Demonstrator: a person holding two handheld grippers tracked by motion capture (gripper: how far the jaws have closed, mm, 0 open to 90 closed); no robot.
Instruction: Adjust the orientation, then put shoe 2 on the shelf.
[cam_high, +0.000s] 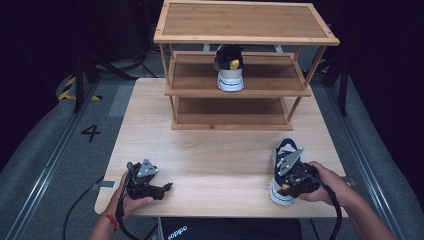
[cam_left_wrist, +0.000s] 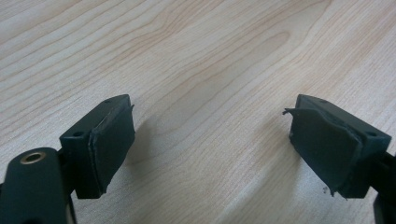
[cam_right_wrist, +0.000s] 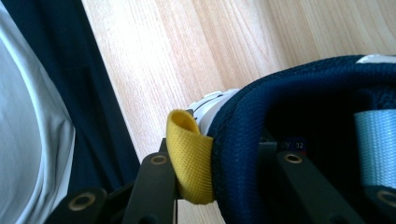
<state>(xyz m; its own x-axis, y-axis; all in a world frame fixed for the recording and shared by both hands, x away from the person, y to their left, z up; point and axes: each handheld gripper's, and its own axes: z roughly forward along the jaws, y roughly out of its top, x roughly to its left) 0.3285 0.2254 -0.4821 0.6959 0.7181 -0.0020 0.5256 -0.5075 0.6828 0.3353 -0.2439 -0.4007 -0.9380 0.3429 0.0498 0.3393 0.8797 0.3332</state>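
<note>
The right gripper (cam_high: 291, 181) is clamped on the heel collar of a navy and white shoe (cam_high: 285, 155) at the near right of the table (cam_high: 210, 160). In the right gripper view one jaw lies inside the padded collar and the other outside it, with the yellow pull loop (cam_right_wrist: 189, 156) pressed between the outer jaw and the heel, so the jaws pinch the back of the shoe rather than meeting. The shoe rests on the table with its toe pointing toward the far side and its heel near the table's near edge. The right hand (cam_high: 325, 182) wraps the gripper's body from the right, and the forearm comes in from the near right corner. The left gripper (cam_high: 167, 187) lies low over the near left part of the table, well apart from the shoe, its tips pointing right. Its jaws are spread wide with bare wood between the pads (cam_left_wrist: 112, 149), holding nothing. The left hand (cam_high: 131, 200) grips it from the near side, a red band on the wrist. At the far side of the table stands a three-level wooden rack (cam_high: 240, 37). A second shoe (cam_high: 230, 67) of the same colours sits on the middle shelf, near its centre.
</note>
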